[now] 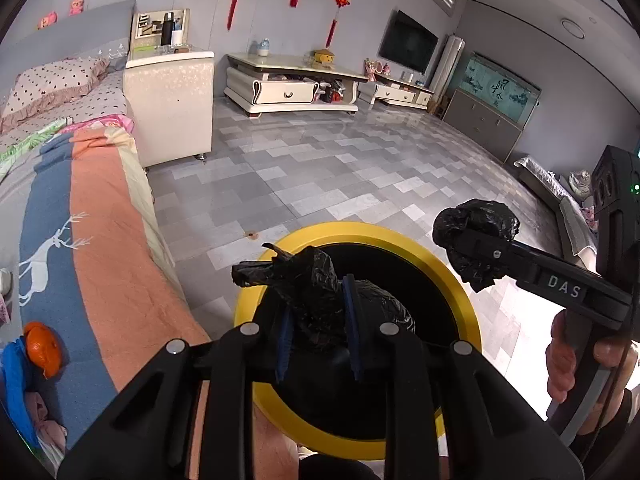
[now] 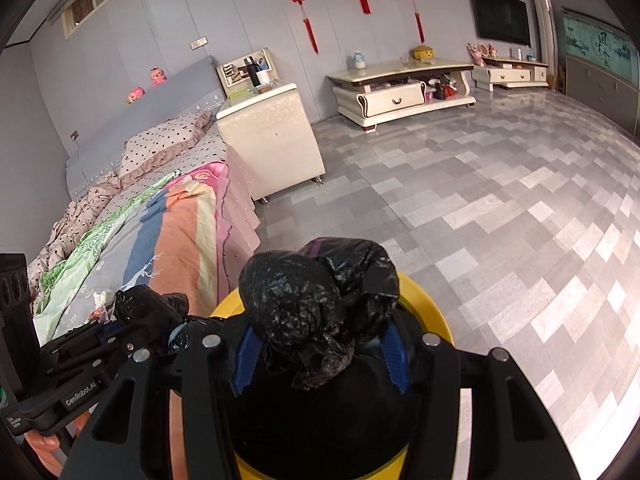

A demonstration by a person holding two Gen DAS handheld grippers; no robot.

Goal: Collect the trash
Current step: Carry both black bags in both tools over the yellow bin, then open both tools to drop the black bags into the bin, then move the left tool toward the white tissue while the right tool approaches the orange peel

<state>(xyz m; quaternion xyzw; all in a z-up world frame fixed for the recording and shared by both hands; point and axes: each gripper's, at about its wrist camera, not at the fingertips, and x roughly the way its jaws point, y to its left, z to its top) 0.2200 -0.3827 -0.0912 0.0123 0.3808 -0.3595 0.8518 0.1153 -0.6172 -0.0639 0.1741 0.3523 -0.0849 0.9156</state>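
Note:
A yellow-rimmed bin [image 1: 460, 280] with a black inside stands on the tiled floor beside the bed. In the left wrist view my left gripper [image 1: 318, 300] hangs over the bin, its blue pads shut on a crumpled bunch of black bag plastic [image 1: 308, 276]. To the right of the bin, my right gripper [image 1: 476, 240] is shut on a second black bag bunch [image 1: 480, 216]. The right wrist view shows that bunch [image 2: 296, 292] bulging between the right gripper's [image 2: 320, 332] blue pads above the bin's rim [image 2: 428, 304]. My left gripper [image 2: 132, 320] is at lower left with its plastic.
A bed with a striped blanket [image 1: 92, 240] borders the bin on the left, with an orange [image 1: 42, 348] on it. A white nightstand [image 1: 168, 100] and a low TV cabinet [image 1: 292, 88] stand further back. A hand [image 1: 568, 360] holds the right gripper's handle.

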